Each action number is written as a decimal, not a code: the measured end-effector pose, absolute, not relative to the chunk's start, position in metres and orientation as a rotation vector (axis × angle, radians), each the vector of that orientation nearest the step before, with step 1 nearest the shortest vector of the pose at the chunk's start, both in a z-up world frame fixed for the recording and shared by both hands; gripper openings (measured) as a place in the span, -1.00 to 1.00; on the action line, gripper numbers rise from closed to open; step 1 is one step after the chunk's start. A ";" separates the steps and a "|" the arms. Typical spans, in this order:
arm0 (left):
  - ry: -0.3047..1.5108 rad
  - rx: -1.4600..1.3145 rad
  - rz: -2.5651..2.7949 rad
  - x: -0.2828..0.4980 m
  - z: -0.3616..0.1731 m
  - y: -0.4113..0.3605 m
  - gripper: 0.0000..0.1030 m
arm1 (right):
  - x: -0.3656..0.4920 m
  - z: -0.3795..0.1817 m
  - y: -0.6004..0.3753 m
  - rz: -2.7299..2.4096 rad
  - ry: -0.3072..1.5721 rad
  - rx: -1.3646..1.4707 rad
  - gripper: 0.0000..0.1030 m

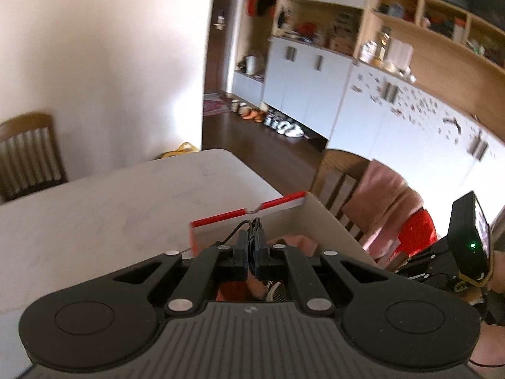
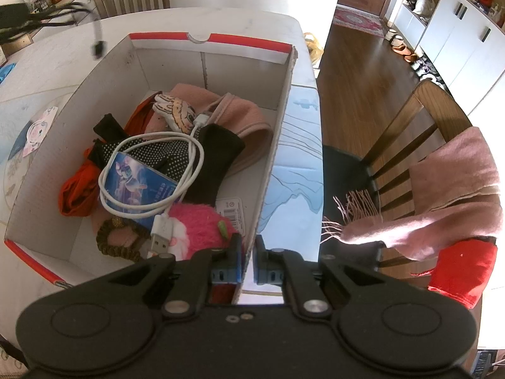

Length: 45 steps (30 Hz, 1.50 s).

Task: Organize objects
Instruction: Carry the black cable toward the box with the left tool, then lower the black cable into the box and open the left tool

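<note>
In the left wrist view my left gripper (image 1: 251,240) is shut on a thin black cable (image 1: 252,225) and hangs over the near end of a white cardboard box with a red rim (image 1: 221,216). In the right wrist view the same cable (image 2: 98,47) dangles by its plug above the box's far left corner, and the left gripper (image 2: 12,20) is a dark blur. My right gripper (image 2: 249,252) is shut on the box's right wall (image 2: 277,145). Inside lie a white USB cable (image 2: 148,211), a blue packet (image 2: 139,186), black dotted gloves (image 2: 202,154), pink cloth (image 2: 240,117) and a pink plush (image 2: 202,224).
The box stands on a pale table (image 1: 94,208) with a blue-printed sheet (image 2: 296,170) beside it. A wooden chair (image 2: 419,132) draped with a pink scarf (image 2: 448,183) stands to the right. Another chair (image 1: 28,154) is at the far end. White cabinets (image 1: 303,91) line the wall.
</note>
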<state>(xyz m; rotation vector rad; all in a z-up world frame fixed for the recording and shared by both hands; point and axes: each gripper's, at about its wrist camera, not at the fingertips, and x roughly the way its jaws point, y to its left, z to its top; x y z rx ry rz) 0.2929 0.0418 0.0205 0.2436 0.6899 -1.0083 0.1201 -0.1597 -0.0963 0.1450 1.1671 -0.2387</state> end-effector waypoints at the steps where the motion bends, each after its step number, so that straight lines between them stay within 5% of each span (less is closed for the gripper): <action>1: 0.684 0.264 -1.016 0.291 0.018 0.032 -0.95 | 0.120 -0.097 -0.160 -0.238 1.167 0.145 -0.89; 23: 0.846 0.536 -1.077 0.268 -0.095 -0.058 -0.94 | 0.118 -0.097 -0.163 -0.230 1.158 0.166 -0.88; 36: 0.931 0.542 -1.085 0.276 -0.106 -0.063 -0.94 | 0.118 -0.097 -0.164 -0.228 1.158 0.167 -0.88; 45: 0.939 0.546 -1.091 0.273 -0.103 -0.060 -0.74 | 0.118 -0.096 -0.164 -0.230 1.158 0.169 -0.88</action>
